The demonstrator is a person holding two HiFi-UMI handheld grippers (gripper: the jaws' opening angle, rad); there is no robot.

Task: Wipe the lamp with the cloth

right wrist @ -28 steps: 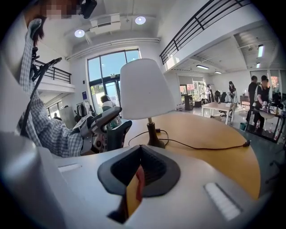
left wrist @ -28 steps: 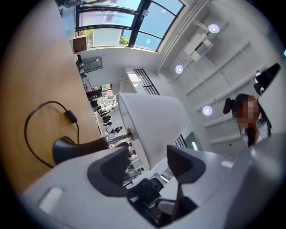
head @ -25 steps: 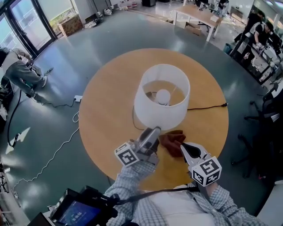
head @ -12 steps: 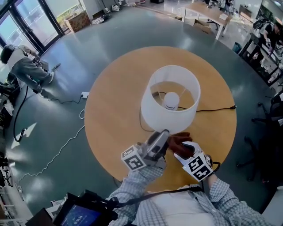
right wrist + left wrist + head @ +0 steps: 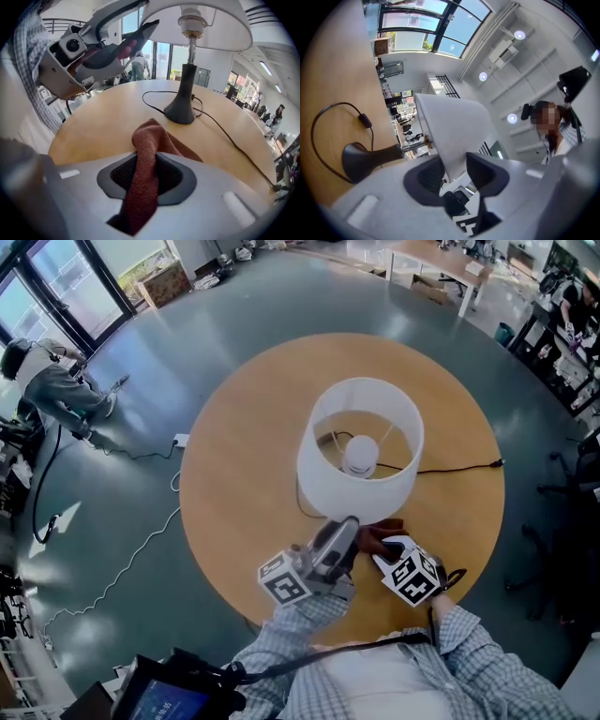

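Observation:
The lamp, with a white drum shade (image 5: pixel 323 474) and a dark base (image 5: pixel 183 110), stands in the middle of the round wooden table (image 5: pixel 244 465). My left gripper (image 5: pixel 345 524) points up at the shade's near lower rim. Its jaws have just been closing, and in the left gripper view (image 5: pixel 454 166) they pinch the rim of the shade (image 5: pixel 450 126). The dark red cloth (image 5: pixel 150 138) lies on the table just in front of the lamp. My right gripper (image 5: pixel 146 164) points down onto it. Its jaws have just been closing and squeeze a raised fold of the cloth (image 5: pixel 375 532).
A black power cord (image 5: pixel 459 467) runs from the lamp across the table to the right edge. A person (image 5: pixel 52 385) crouches on the floor at far left, and a white cable (image 5: pixel 131 559) trails over the floor. Chairs and desks stand beyond the table at right and back.
My right gripper has come down from above the table's near edge onto the cloth and taken a fold of it between its jaws. The left gripper has stayed at the shade's rim.

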